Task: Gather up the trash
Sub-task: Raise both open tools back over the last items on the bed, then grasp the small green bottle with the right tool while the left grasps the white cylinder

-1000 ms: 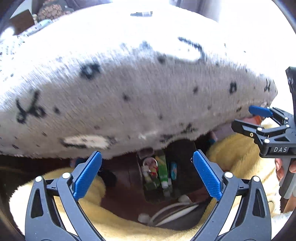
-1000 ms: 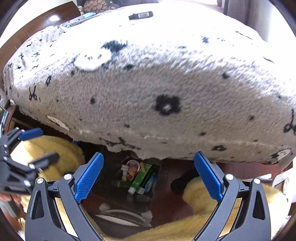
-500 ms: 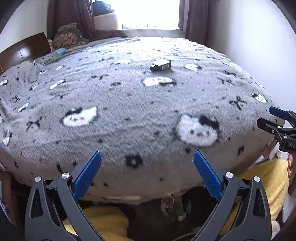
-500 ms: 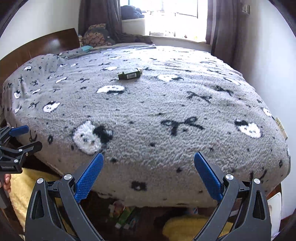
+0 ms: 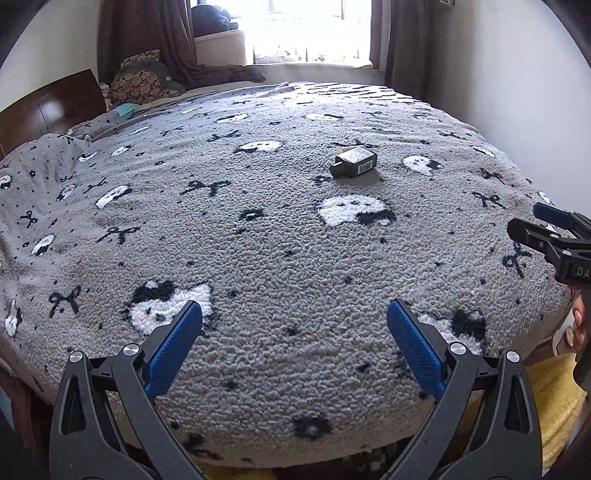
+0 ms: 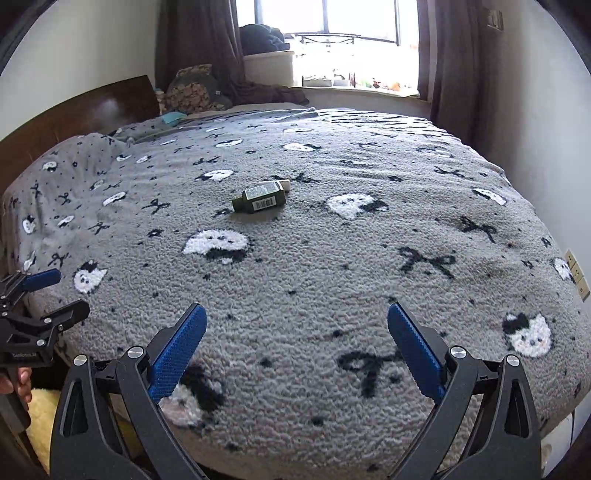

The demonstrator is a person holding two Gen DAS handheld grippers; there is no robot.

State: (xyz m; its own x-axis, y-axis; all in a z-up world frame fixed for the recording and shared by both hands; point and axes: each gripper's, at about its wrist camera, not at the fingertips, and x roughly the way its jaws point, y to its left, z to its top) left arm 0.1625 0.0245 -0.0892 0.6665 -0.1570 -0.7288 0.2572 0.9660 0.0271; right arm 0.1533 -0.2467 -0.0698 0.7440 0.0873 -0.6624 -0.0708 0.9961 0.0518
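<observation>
A small dark green bottle (image 5: pixel 355 161) with a barcode label lies on its side on the grey patterned blanket (image 5: pixel 258 240), near the middle of the bed; it also shows in the right wrist view (image 6: pixel 260 200). My left gripper (image 5: pixel 293 345) is open and empty above the bed's near edge, well short of the bottle. My right gripper (image 6: pixel 295 345) is open and empty, also at the near edge. Each gripper shows at the side of the other's view, the right one (image 5: pixel 535 225) and the left one (image 6: pixel 48 295).
A dark wooden headboard (image 6: pixel 74 110) and pillows (image 6: pixel 195 88) stand at the far left. A window (image 6: pixel 362 22) with dark curtains is at the back. A white wall (image 5: pixel 517 92) runs along the right. A yellow fluffy rug (image 5: pixel 554 380) lies on the floor below the bed.
Both grippers have risen from below the bed's edge to above it. The views now look across the bed top instead of under it. Both stay open.
</observation>
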